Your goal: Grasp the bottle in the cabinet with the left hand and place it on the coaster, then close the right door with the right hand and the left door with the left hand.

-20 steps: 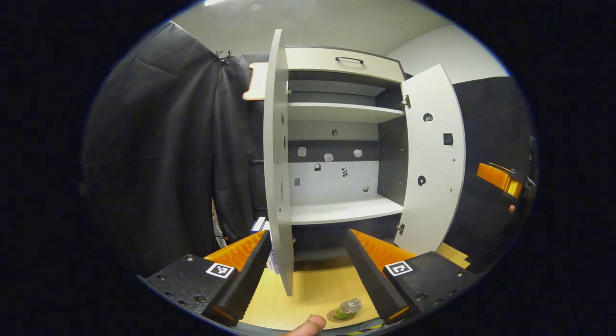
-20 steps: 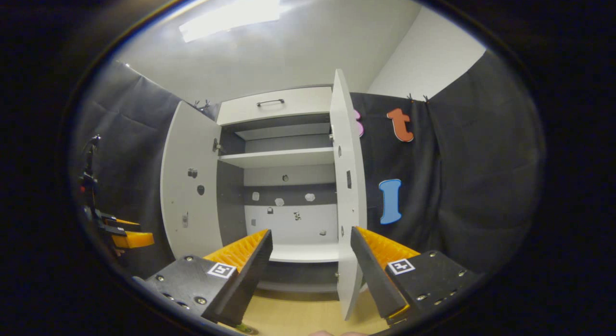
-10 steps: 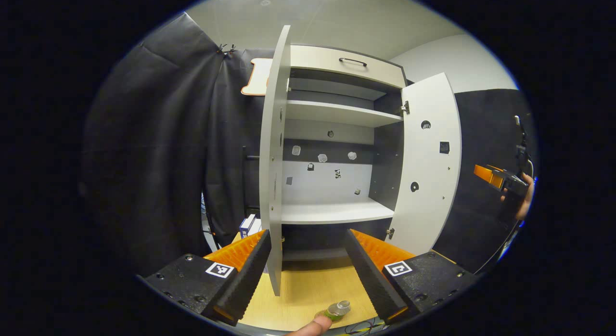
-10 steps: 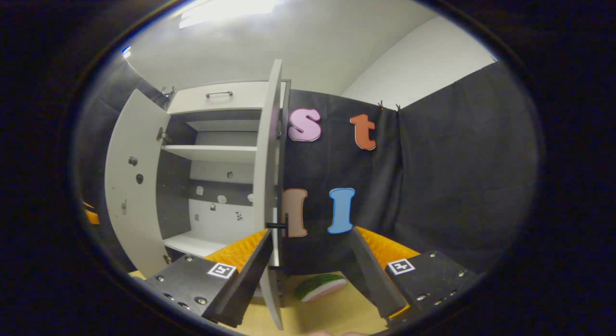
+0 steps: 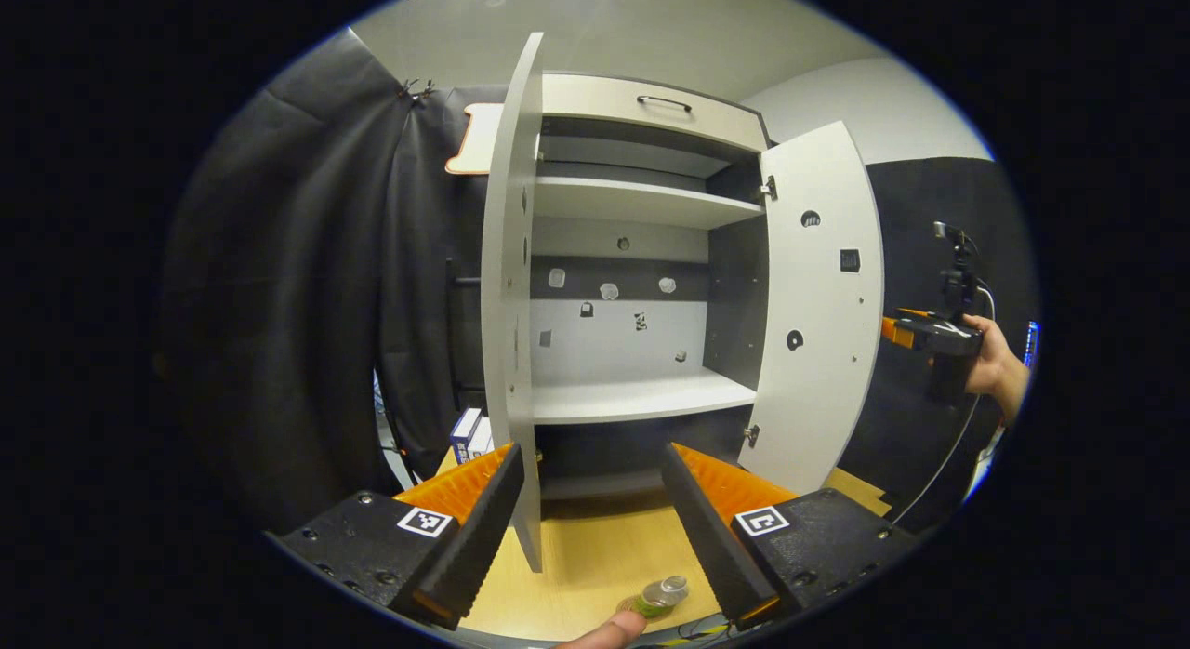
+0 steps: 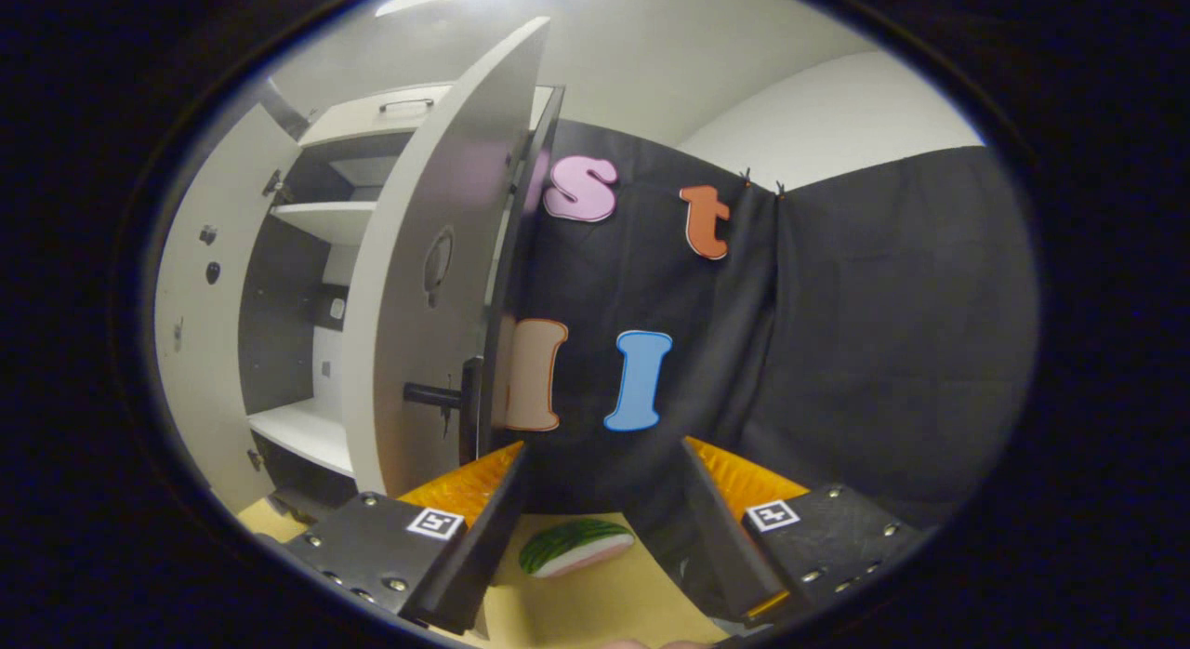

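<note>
Right gripper view had the right gripper [image 6: 595, 528] with jaws spread wide, holding nothing, sitting just behind the outer face of the right door [image 6: 418, 286], close to its dark handle [image 6: 437, 396]. Door was wide open, hinged on the cabinet [image 6: 372, 119] side. A watermelon slice [image 6: 575, 545] lay on the desk [image 6: 595, 612] between the fingers, well below the door. Left gripper view: left gripper [image 5: 588, 528] also spread and empty, the left door [image 5: 509, 305] edge-on between its fingers. Bottle [image 5: 664, 593] was already out, sitting on the coaster [image 5: 637, 606] near the desk's front edge, so the placing looked done and the step in hand was closing the right door. To do it well: push on the outer face near the free edge, not by the hinge, swing along the door's arc, keep fingers clear of the handle, finish flush. Left door stays open until that one is shut.
</note>
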The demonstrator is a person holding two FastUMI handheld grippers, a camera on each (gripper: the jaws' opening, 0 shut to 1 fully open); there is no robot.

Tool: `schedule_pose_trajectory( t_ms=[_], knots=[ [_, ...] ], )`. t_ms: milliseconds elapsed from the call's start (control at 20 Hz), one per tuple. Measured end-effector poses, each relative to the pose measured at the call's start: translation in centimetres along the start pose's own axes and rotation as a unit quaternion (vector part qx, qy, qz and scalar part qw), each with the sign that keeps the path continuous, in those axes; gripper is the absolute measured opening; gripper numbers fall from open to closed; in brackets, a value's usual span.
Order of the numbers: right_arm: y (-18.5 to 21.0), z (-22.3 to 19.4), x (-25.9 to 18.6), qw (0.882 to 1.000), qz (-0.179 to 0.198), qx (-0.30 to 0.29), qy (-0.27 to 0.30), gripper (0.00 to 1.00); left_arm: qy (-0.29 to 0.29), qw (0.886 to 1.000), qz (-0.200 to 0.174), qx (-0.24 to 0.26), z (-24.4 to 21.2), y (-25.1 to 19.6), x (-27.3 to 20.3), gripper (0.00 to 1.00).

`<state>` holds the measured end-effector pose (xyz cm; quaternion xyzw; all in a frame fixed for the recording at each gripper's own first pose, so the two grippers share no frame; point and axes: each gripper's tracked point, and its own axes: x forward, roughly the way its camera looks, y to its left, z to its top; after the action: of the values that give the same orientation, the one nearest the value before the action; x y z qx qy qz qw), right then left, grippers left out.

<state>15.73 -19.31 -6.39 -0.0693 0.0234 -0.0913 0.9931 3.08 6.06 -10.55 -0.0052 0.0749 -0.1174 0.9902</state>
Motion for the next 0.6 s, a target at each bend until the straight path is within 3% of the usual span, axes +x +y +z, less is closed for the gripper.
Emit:
schedule_pose_trajectory(
  t_ms=[150,350,400,600],
  knots=[
    [1.1,-0.7,-0.6,0.999,0.015,0.020,0.026,0.88,0.010,1.000,-0.012,-0.026,-0.7,-0.4,0.7,0.95],
    [1.5,-0.1,-0.9,1.000,0.013,0.003,0.024,0.85,0.010,1.000,-0.015,-0.016,-0.4,-0.6,1.7,0.95],
    [1.9,-0.1,-0.9,0.999,0.021,0.005,0.025,0.89,0.007,1.000,-0.018,-0.013,-0.2,-0.8,1.9,0.95],
    [5.9,0.4,-1.5,0.998,0.065,0.009,0.016,0.86,0.009,1.000,-0.015,-0.004,-0.5,-1.2,2.2,0.95]
  ],
)
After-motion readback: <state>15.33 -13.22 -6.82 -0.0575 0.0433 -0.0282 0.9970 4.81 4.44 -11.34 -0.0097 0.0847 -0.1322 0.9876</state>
